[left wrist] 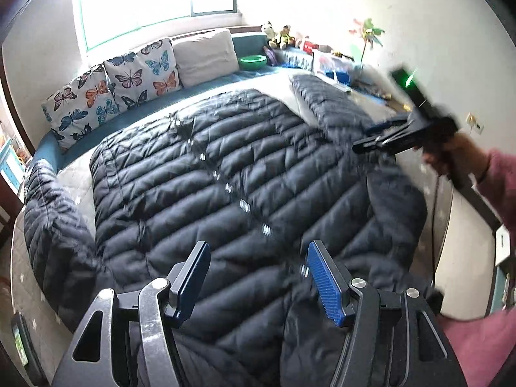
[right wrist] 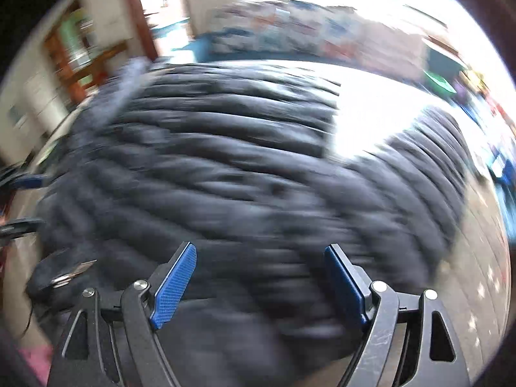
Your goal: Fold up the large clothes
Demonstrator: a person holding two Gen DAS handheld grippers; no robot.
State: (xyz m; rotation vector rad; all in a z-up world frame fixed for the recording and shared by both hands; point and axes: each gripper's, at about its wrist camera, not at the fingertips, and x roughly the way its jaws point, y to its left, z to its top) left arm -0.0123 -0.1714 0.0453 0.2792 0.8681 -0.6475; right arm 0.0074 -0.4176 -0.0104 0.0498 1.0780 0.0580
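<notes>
Nearest the left wrist camera, the left gripper (left wrist: 256,277) hovers with jaws spread, empty, over the dark quilted jacket (left wrist: 225,187). It lies flat on the bed (left wrist: 77,174), snap line running diagonally toward the butterfly cushions (left wrist: 129,77). Right gripper (right wrist: 260,279) is likewise spread and empty. No legible writing.

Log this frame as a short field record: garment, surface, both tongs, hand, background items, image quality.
garment: dark quilted puffer coat, spread flat, front up, snaps down the middle
surface: bed with pale starred sheet
left tongs: open, over the coat's lower part, holding nothing
right tongs: open, above the coat, holding nothing
right hand: pink sleeve, gripping the tool at the coat's right side
background: butterfly cushions, plain pillow, green bowl, stuffed toys
image quality: right wrist view heavily motion-blurred
</notes>
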